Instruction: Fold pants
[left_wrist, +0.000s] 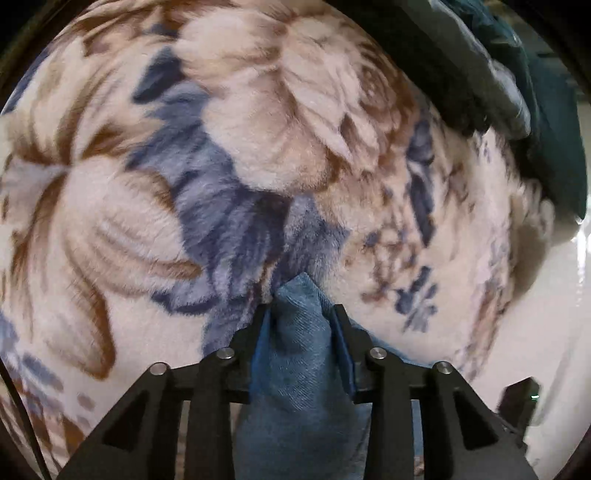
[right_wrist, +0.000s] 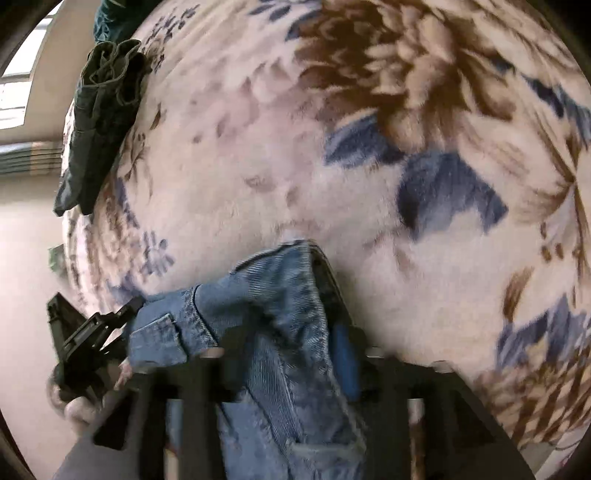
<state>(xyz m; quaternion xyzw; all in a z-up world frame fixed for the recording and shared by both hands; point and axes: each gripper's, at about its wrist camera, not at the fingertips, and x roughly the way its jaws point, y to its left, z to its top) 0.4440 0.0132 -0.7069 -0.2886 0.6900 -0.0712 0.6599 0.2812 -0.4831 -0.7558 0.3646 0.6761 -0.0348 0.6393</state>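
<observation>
Denim pants (left_wrist: 299, 350) are held bunched above the floral blanket (left_wrist: 258, 147), clamped by the left gripper (left_wrist: 301, 310) and the right gripper (right_wrist: 291, 295), so folding is judged barely begun, no flat fold being shown.

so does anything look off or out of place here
Nothing damaged or spilled. The blue denim pants are bunched in both grippers, left and right, over the floral fleece blanket. A dark green garment lies crumpled at its edge.

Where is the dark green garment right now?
In the right wrist view the dark green garment lies bunched at the upper left, on the edge of the floral blanket, well apart from the jeans held in the right gripper.
</observation>
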